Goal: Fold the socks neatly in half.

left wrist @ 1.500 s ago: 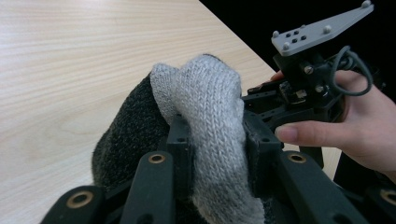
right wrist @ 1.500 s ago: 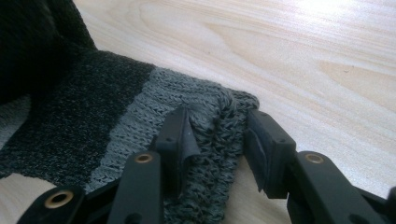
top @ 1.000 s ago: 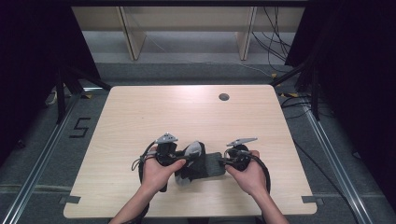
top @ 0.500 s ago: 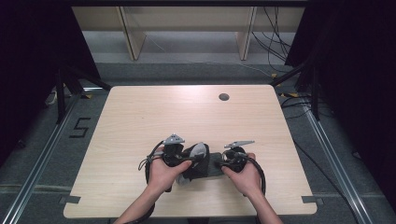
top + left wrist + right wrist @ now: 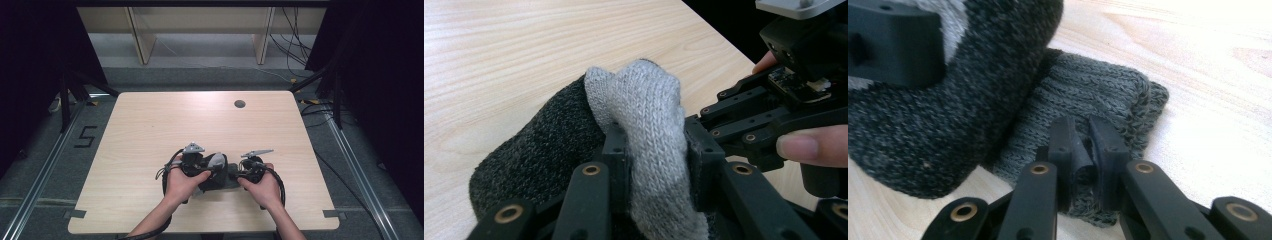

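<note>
Right tongs [image 5: 1082, 145] have just been opening, barely parted over the sock cuff [image 5: 1098, 100], releasing it. Left tongs [image 5: 651, 150] clamp the sock's grey toe [image 5: 644, 110], lifted just above the counter [image 5: 150, 130], beside the cuff.

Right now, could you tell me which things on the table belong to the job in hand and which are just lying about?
In the job:
- dark grey sock with light grey toe
- left tool, shut on the light toe
- right tool, at the sock's ribbed cuff, its jaws just opening

Just there:
- round hole in the table
- floor cables
</note>
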Demonstrator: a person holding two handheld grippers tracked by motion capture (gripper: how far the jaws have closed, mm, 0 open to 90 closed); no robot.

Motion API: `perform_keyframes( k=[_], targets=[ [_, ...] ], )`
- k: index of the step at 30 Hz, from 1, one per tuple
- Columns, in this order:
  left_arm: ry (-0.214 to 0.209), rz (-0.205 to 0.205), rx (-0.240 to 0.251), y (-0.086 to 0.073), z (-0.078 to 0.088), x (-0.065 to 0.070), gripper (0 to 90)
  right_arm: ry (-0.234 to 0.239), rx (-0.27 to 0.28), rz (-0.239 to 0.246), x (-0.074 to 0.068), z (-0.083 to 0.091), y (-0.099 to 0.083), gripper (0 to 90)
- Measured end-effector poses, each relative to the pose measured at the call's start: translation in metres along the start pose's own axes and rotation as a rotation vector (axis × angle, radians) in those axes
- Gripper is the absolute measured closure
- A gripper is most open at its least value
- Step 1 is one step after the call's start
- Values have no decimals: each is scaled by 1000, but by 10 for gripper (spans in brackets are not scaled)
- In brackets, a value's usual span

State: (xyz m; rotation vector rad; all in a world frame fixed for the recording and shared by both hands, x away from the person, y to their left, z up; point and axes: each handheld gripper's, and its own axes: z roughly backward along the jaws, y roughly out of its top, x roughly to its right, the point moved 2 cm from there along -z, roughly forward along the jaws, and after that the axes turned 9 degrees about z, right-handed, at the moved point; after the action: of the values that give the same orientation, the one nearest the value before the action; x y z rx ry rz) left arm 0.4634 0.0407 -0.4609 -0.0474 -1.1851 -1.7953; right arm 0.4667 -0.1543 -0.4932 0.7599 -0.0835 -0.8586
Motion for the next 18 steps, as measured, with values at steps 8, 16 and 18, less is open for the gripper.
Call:
perform_keyframes(
  k=[8, 16, 18],
  targets=[
    [11, -24, -8, 0, -9, 3, 678, 17, -16, -49, -4, 0, 0, 805],
    [33, -21, -6, 0, -12, 2, 678, -1, -22, -42, -6, 13, 5, 744],
    [30, -24, -15, 0, -12, 2, 678, -21, 14, -10, -4, 19, 7, 820]
  ],
)
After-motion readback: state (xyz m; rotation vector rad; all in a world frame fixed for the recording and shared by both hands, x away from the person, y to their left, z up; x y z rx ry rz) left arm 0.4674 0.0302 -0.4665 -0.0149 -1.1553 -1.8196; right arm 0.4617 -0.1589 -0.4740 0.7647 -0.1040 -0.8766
